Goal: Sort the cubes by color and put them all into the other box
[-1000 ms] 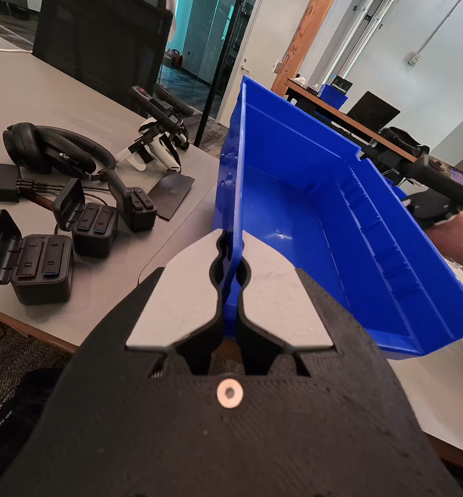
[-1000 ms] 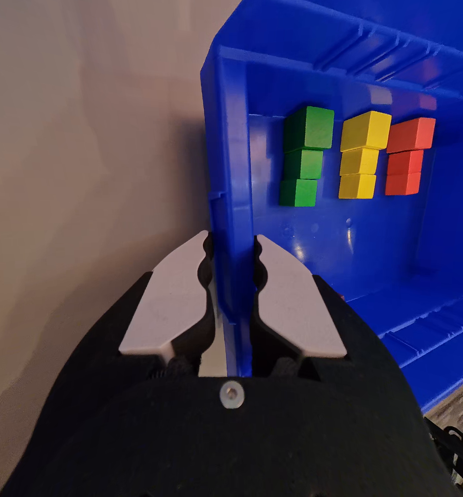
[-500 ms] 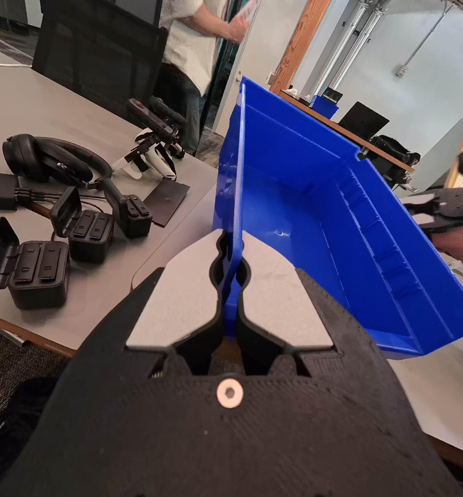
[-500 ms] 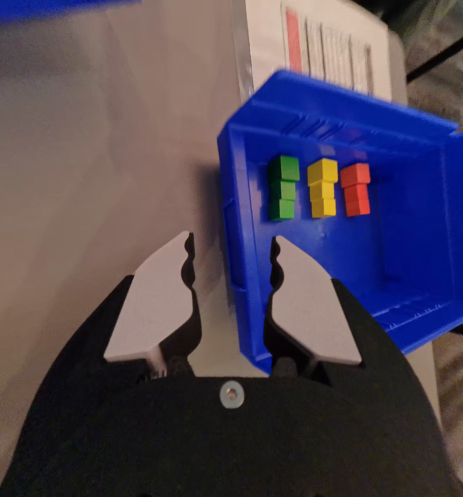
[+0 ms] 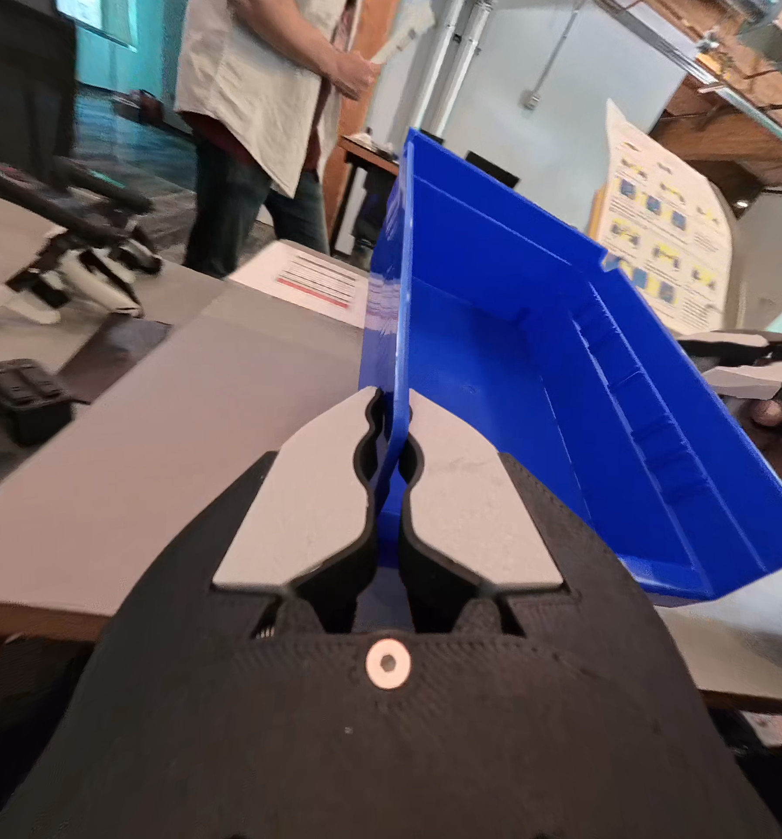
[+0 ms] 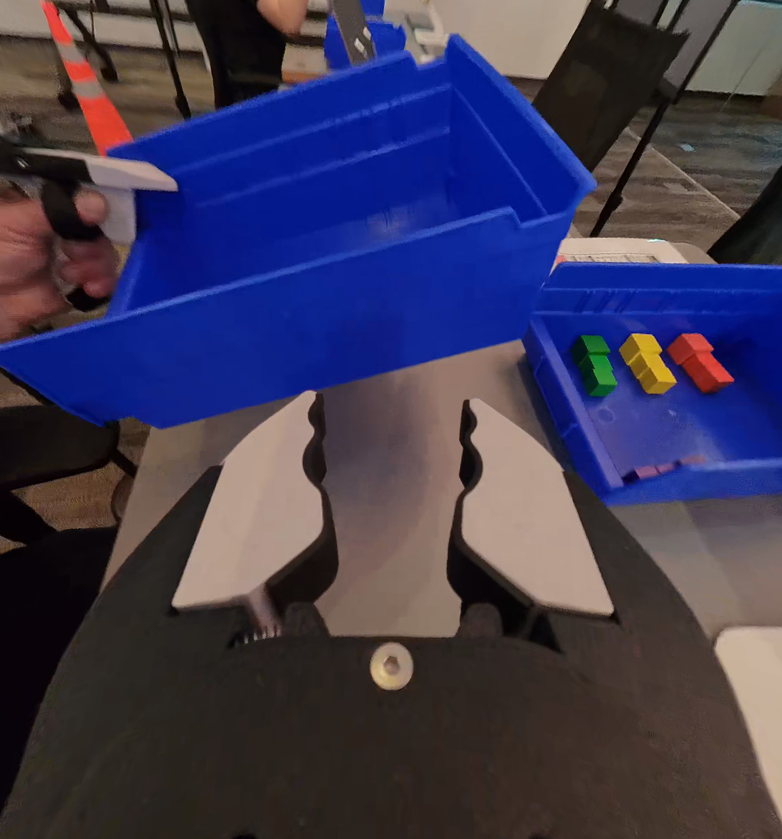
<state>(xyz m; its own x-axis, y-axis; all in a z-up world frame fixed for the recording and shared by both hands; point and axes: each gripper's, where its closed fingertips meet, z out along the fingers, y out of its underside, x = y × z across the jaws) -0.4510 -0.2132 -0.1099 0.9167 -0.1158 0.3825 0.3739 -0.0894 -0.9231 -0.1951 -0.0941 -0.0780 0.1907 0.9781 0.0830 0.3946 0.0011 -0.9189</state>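
Observation:
My left gripper [image 5: 396,404] is shut on the side wall of an empty blue box [image 5: 493,363] and holds it tilted above the table. The right wrist view shows that box [image 6: 334,295] lifted, with the left gripper [image 6: 121,181] on its left end. My right gripper [image 6: 391,408] is open and empty over the grey table. A second blue box [image 6: 707,426] stands on the table at the right. In it lie a green row [image 6: 594,365], a yellow row [image 6: 647,369] and a red row [image 6: 700,368] of cubes.
A person [image 5: 253,113] stands beyond the table. Black cases [image 5: 21,399] and a gripper device [image 5: 76,245] lie at the left. A white printed sheet [image 5: 307,281] lies behind the box. An orange cone [image 6: 87,91] and chairs [image 6: 607,77] stand on the floor. Across from one pair of fingers to the other is roughly 30 centimetres. My right gripper's tips are some 30 centimetres from the green row [image 6: 594,365].
My right gripper let go of the cube box's wall, opened and pulled back. My left gripper kept its grip and lifted the empty box, swinging it rightward.

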